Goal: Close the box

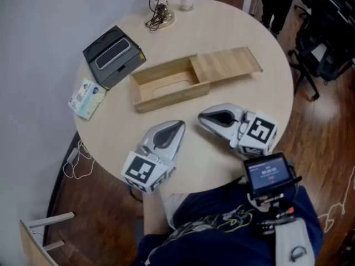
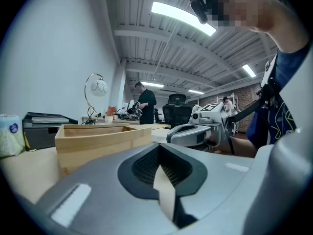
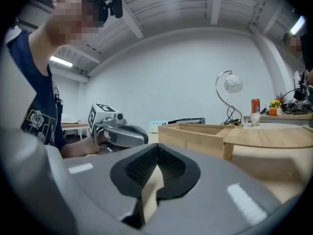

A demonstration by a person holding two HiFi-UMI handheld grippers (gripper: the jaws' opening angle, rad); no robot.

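Lying across the middle of the table (image 1: 233,26), the box (image 1: 166,87) is seen with its lid (image 1: 227,65) slid partly out to the right, bare tabletop left beyond the lid's free end. The left gripper (image 1: 178,125) and right gripper (image 1: 203,118) are rested near the front edge, jaws clenched on nothing, apart from the box. A black device (image 1: 113,56) is set close by the box's left end.
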